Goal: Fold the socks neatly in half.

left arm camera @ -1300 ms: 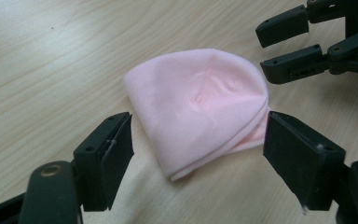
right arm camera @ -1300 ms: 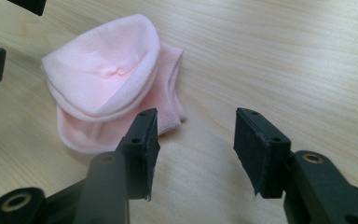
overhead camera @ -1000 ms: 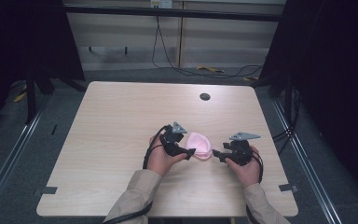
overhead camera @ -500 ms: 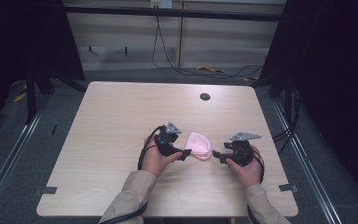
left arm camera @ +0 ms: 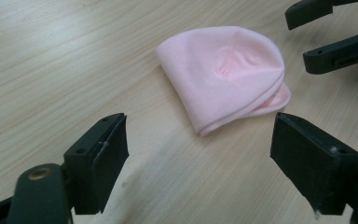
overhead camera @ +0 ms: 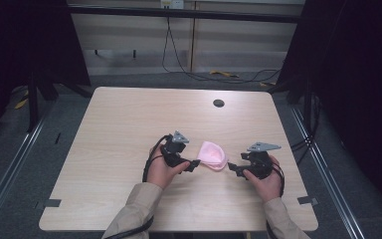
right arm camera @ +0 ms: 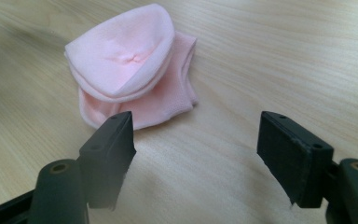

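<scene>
Sock: a pink folded sock (overhead camera: 213,155) lies flat on the wooden table (overhead camera: 129,124), towards my side and a little right of the middle, between my two grippers.
Sock's fold: in my left gripper view the sock (left arm camera: 226,74) shows a rounded, doubled-over edge, with a second layer peeking out beneath it; in my right gripper view the sock (right arm camera: 130,65) shows the folded upper flap lying over a wider lower layer.
My left gripper (overhead camera: 193,165): its jaws stand wide apart and hold nothing; the sock lies just ahead of them, clear of both pads (left arm camera: 107,154), with bare table between the jaws.
My right gripper (overhead camera: 233,169): its jaws have just been opening and now stand wide, with nothing gripped; the near edge of the sock sits just beyond the tip of one pad (right arm camera: 114,144), and I cannot tell whether they touch.
Grippers facing: the two point towards each other across the sock, near it on either side.
Table hole: a small dark round hole (overhead camera: 219,103) sits near the far edge, well apart from the sock.
</scene>
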`<state>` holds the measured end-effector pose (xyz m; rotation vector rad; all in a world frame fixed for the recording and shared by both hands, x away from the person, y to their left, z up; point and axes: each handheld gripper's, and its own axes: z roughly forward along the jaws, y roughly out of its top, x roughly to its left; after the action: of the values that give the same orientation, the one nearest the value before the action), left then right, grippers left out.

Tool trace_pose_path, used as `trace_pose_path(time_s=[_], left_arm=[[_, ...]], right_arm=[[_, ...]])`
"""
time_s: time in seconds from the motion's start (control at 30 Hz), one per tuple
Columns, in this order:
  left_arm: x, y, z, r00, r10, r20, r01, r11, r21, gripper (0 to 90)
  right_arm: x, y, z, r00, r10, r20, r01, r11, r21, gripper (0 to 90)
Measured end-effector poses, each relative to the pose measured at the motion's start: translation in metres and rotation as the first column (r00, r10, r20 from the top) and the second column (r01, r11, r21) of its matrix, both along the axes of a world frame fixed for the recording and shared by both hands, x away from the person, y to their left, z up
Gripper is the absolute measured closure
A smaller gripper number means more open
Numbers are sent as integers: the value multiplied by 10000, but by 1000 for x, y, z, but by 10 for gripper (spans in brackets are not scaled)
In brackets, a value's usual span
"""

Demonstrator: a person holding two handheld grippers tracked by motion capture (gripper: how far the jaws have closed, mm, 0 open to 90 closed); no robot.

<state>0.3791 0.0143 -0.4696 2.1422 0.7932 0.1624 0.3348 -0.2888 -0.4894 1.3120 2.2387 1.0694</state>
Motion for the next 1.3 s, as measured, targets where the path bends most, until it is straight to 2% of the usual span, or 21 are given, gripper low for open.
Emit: trace_pose_path(time_s=[0.5, 0.67, 1.3], left_arm=[[-2, 13, -2, 10000, 73, 15, -73, 10000, -7, 188], [-4, 19, -3, 9999, 151, -27, -151, 9998, 112, 188], [-12, 35, -3, 9998, 195, 58, -194, 9998, -47, 185]], right_arm=[[-4, -3, 0, 9994, 310, -134, -310, 9995, 19, 217], [-6, -4, 0, 9991, 387, -175, -387, 9992, -18, 215], [-13, -8, 1, 9981, 583, -173, -583, 9983, 41, 213]])
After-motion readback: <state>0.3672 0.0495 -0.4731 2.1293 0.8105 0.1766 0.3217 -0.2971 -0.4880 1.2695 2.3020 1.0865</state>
